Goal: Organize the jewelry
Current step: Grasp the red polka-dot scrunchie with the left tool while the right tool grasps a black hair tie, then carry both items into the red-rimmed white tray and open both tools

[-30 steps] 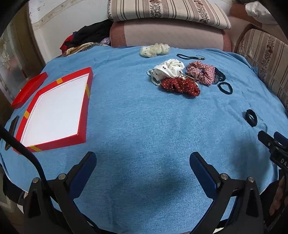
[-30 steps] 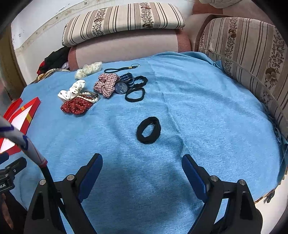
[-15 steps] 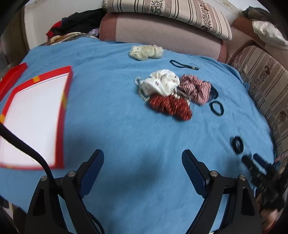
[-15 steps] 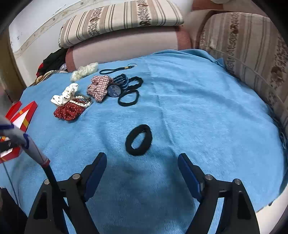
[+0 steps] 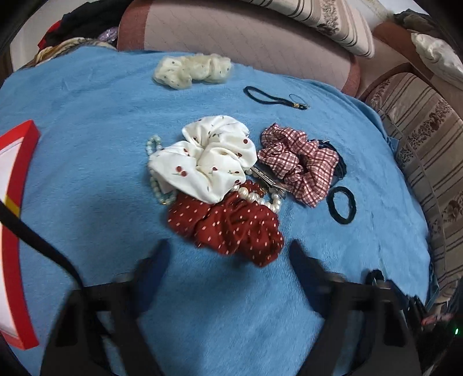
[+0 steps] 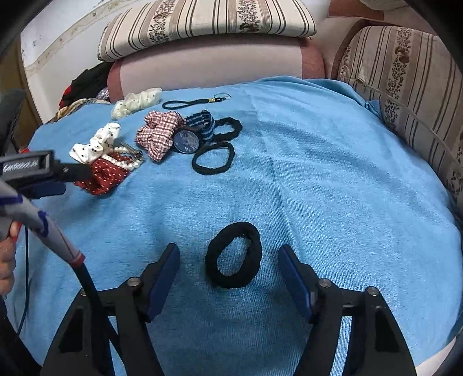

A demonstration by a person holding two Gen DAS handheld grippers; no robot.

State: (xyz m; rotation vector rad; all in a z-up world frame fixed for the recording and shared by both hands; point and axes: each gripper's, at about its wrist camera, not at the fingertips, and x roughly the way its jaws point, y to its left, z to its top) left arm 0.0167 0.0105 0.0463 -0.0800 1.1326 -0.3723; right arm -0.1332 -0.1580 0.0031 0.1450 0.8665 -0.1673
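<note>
A blue towelling cloth covers a rounded surface ringed by striped cushions and a pink bolster; hair accessories lie clustered toward its far left, while broad bare cloth stretches to the right-hand edge. The right gripper hovers over a thick black hair tie, whose oval runs from near-left to far-right; the tie lies flat between the blue pads, untouched, as the jaws are closing. The left gripper, blurred, points at a red dotted scrunchie that lies just ahead of its fingertips, long axis running left to right; its jaws are also closing, and nothing is yet pinched between them. Behind the red scrunchie sit a white cherry-print scrunchie, a plaid scrunchie, pearl bracelets and a metal hair clip, all overlapping; a thin black elastic lies just right of the plaid one; a cream scrunchie and a black corded loop lie apart near the far edge. A red-rimmed box with a white floor stands at the left edge; only part of it shows, and that part holds nothing.
</note>
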